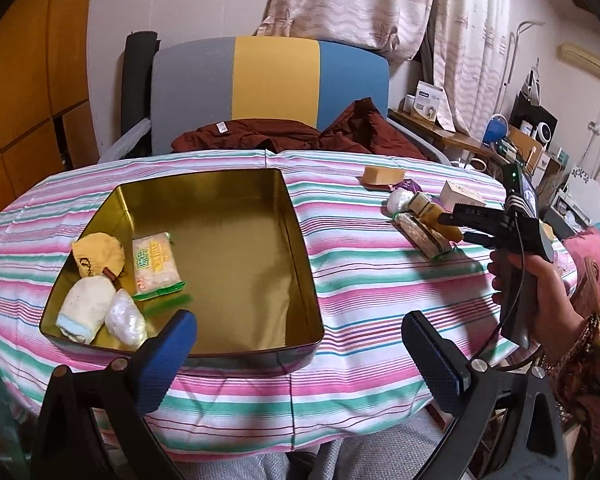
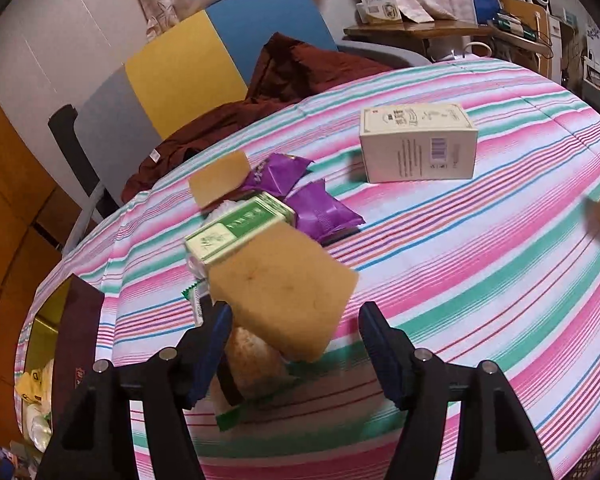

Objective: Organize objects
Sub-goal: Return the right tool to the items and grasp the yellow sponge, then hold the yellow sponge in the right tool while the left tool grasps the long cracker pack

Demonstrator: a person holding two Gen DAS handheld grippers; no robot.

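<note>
Left wrist view: left gripper [image 1: 296, 344] hanging with jaws apart, nothing between them, over the near rim of the gold tin [image 1: 300, 216] (four items already lying inside).

Right wrist view: right gripper [image 2: 294, 338] standing spread, pads not pressing the tan sponge [image 2: 284, 292], which is lying just ahead between the fingers, propped on a snack packet [image 2: 256, 364]. Risk: closing off-centre is likely tipping the sponge or dragging the green box [image 2: 240, 228] touching it.

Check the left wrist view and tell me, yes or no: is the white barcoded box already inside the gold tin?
No. The white box lies on the striped cloth, far from the gold tin.
</note>
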